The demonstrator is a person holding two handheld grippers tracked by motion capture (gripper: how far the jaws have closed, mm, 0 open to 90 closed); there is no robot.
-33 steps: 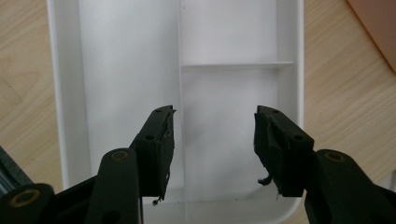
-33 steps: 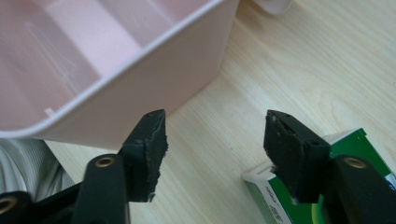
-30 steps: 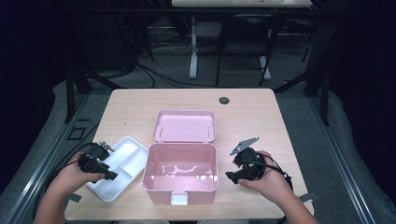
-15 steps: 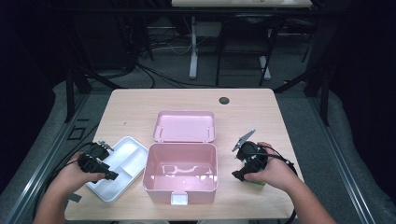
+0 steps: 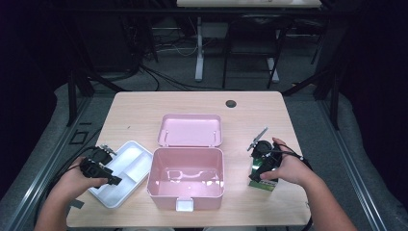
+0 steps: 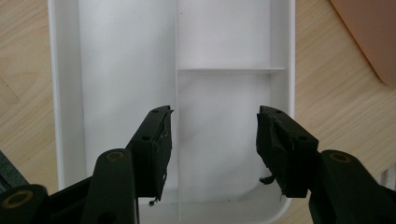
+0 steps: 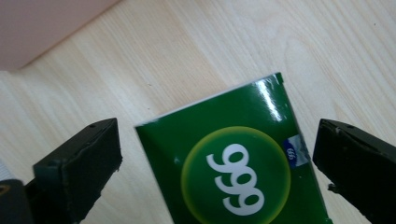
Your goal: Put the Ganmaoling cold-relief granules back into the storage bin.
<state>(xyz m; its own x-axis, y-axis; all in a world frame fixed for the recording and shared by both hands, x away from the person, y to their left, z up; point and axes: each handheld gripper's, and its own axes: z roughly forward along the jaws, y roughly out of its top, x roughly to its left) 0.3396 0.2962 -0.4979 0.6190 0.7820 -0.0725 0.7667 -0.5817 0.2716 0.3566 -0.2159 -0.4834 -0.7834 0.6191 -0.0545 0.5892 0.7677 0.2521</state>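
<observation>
Green box (image 7: 238,163) lower centre of the right gripper view, right gripper (image 7: 215,158) jaws just opened wide either side, not pressing, pink case (image 5: 185,177) mid-frame, left gripper (image 6: 212,140) spread, empty over white tray (image 6: 65,93)

The light wooden table (image 5: 144,110) carries a white divided tray (image 5: 126,166) under the left fingers, an open pink box (image 5: 186,169) in the middle, and a green packet (image 7: 238,163) between the right fingers
</observation>
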